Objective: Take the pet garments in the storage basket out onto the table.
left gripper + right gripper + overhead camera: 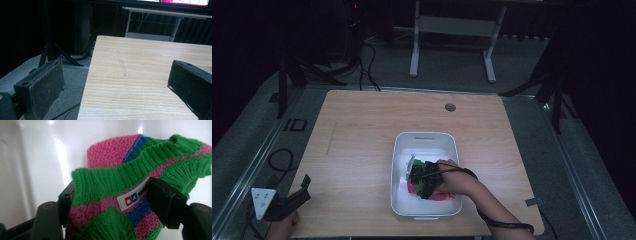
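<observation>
A knitted garment in pink, green and blue, with a white label, lies bunched between the jaws of my right gripper, which is shut on it inside a white plastic bin. From the high view, the right gripper sits low in the white bin at the table's front centre, with the pink knit showing under the hand. My left gripper hovers at the table's front left corner, jaws wide apart with nothing between them; its fingers frame bare wood.
The wooden table has a round cable hole at the back. Its left edge drops to grey floor with cables. Stands and a white desk frame are behind the table.
</observation>
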